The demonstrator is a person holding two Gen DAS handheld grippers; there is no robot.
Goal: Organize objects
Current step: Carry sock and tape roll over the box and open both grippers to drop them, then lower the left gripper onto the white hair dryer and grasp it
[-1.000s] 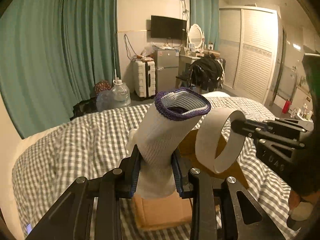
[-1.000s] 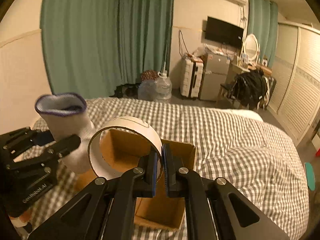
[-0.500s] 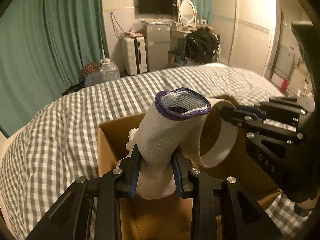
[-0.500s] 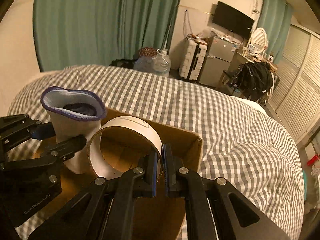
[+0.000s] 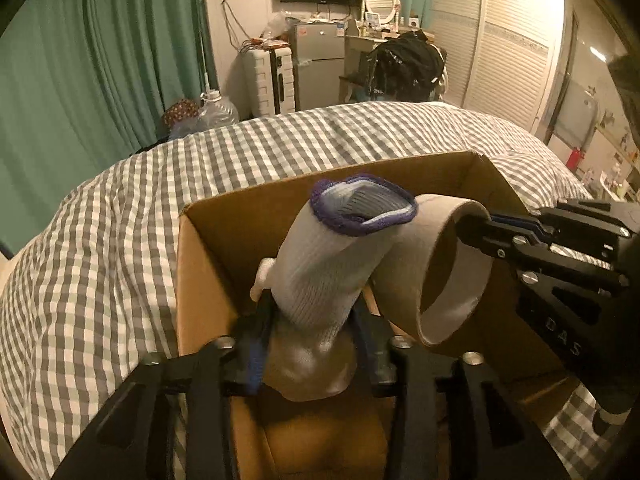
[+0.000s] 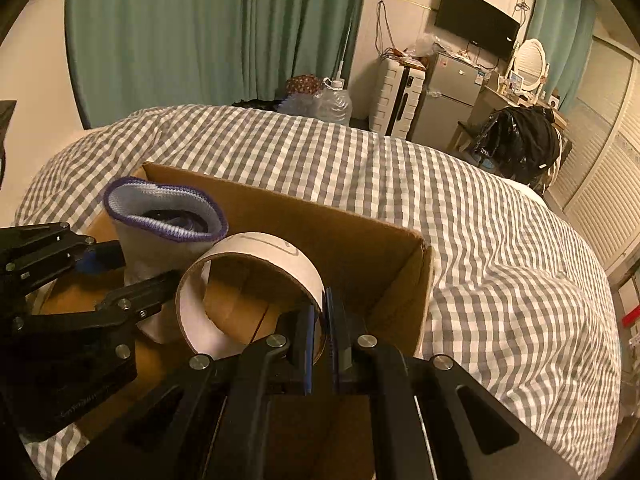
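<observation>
My left gripper (image 5: 314,316) is shut on a white glove with a purple cuff (image 5: 336,264), held upright inside an open cardboard box (image 5: 224,224) on the bed. My right gripper (image 6: 323,320) is shut on the wall of a white cardboard tape ring (image 6: 256,248), held inside the same box (image 6: 360,232) just right of the glove (image 6: 164,220). The ring (image 5: 436,264) touches the glove's right side in the left wrist view. The right gripper (image 5: 480,228) shows there too, and the left gripper (image 6: 132,276) shows in the right wrist view.
The box sits on a grey-and-white checked bedspread (image 6: 480,220). Green curtains (image 5: 100,60) hang behind. A white suitcase (image 6: 396,96), a small fridge (image 6: 448,96), water jugs (image 6: 332,104) and a chair with a black bag (image 6: 520,140) stand beyond the bed.
Both grippers have come down from above the box into it, carrying the glove and the ring. The box walls now surround both objects.
</observation>
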